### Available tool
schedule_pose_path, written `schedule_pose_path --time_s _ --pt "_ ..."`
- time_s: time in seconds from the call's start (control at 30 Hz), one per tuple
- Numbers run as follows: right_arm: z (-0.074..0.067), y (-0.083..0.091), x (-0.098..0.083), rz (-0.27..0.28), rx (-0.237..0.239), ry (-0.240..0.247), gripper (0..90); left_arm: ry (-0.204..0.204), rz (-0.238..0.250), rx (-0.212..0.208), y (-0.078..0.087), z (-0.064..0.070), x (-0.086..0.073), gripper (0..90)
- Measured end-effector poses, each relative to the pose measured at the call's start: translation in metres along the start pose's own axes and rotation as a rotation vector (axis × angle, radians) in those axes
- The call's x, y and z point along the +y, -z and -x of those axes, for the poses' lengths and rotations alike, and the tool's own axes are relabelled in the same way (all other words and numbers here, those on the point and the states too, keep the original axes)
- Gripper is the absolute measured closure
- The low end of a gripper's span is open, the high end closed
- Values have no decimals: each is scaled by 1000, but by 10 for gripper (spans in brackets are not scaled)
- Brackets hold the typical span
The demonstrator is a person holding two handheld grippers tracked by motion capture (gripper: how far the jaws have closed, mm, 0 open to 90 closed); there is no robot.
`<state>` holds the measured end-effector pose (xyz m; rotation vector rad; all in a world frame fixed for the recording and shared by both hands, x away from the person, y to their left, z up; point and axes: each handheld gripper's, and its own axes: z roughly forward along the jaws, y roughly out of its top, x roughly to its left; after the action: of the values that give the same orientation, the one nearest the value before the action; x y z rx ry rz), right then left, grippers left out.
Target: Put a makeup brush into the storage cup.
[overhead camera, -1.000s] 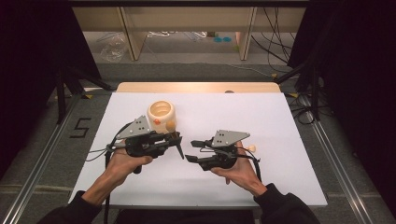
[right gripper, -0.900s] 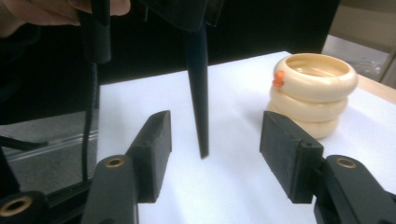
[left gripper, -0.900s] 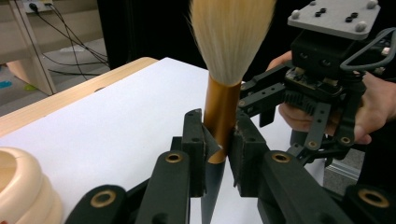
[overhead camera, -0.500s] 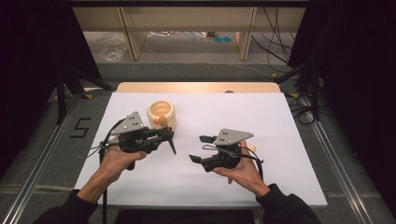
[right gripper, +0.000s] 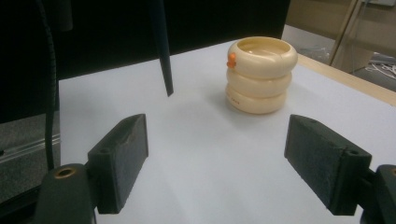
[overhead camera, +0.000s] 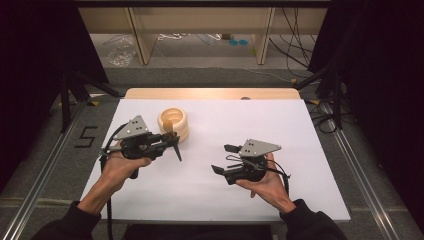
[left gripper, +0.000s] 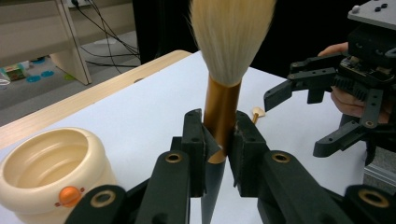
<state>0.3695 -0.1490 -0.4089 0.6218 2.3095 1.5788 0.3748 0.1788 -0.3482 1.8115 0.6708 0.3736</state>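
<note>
A black numeral "5" [overhead camera: 86,136] stands on the grey floor [overhead camera: 60,165] left of the tabletop [overhead camera: 300,130].

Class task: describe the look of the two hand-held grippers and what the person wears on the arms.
Both the left gripper and the right gripper are black, each topped by a grey three-cornered plate. Black cables trail from them. Brass-coloured rivets mark the linkages. The sleeves are dark.

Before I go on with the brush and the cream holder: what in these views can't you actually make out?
- Brush bristle tip: cut off by the top edge of the left gripper view; in the high view, too small.
- Holder bottom: hidden by its own rim in the high view and both gripper views.
- Small tan piece on the table: too small to identify, partly behind the left gripper.
</note>
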Motion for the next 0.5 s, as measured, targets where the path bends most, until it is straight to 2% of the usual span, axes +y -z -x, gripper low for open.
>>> schedule_pose_path --time_s 0.13,0.23,0.33,0.5 --pt "0 4 -2 -8 2 -29 226 1 0 8 3 -5 3 779" --pt "1 6 -3 -2 -10 -12 228 3 -7 20 5 -9 5 779" --pt "1 8 -5 -11 -10 -31 230 10 -8 34 6 -14 5 779" --pt "3 10 -7 6 -27 -21 230 26 3 60 8 -24 7 779"
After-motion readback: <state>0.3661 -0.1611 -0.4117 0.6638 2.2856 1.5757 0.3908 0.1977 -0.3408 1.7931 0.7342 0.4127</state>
